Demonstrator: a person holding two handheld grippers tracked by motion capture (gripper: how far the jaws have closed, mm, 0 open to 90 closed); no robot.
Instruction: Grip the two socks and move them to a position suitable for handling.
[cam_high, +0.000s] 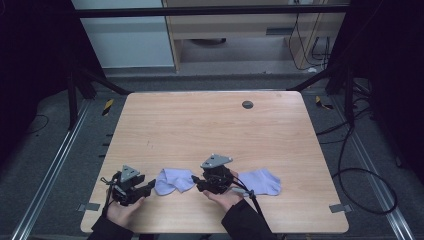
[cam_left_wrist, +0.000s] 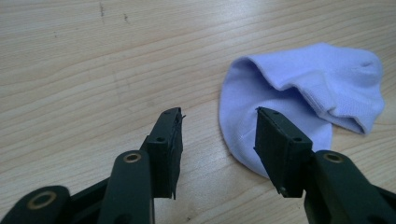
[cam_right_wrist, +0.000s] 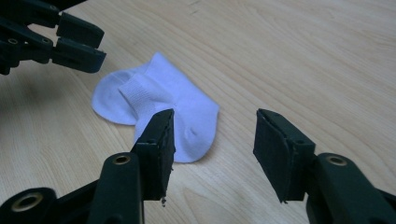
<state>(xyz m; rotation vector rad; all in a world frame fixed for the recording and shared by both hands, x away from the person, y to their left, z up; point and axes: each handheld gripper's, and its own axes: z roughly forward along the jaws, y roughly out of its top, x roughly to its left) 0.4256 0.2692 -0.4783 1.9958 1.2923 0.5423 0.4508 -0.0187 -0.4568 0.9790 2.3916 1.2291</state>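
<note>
Currently two pale lilac socks lie near the bench's (cam_high: 200, 125) front edge: the folded sock (cam_high: 173, 181) sits between the two hands, and the flat sock (cam_high: 262, 181) lies toward the front right, just beyond the right hand. Left tongs (cam_high: 150, 186) sit at the front left and point at the folded sock; in the left gripper view their jaws stand fairly wide with bare wood between them, and the sock's toe edge is just ahead of the right-hand jaw, not gripped. Right tongs (cam_high: 196, 182) come at the same sock from its other side; in the right gripper view the jaws are likewise part open and hold nothing, with the sock just ahead of the left-hand jaw. Judged from this, the work is at an early stage: both tongs are lined up on the folded sock, no grip is made yet, and the flat sock looks untouched. Whatever pairing or folding is meant is all still to do. The bench is light wood grain, a few dark scuffs, a small round grey cap (cam_high: 247, 104) near the back edge. Around it: dark frame posts, grey carpet, floor rails, loose black cables (cam_high: 365, 175) at the right.
</note>
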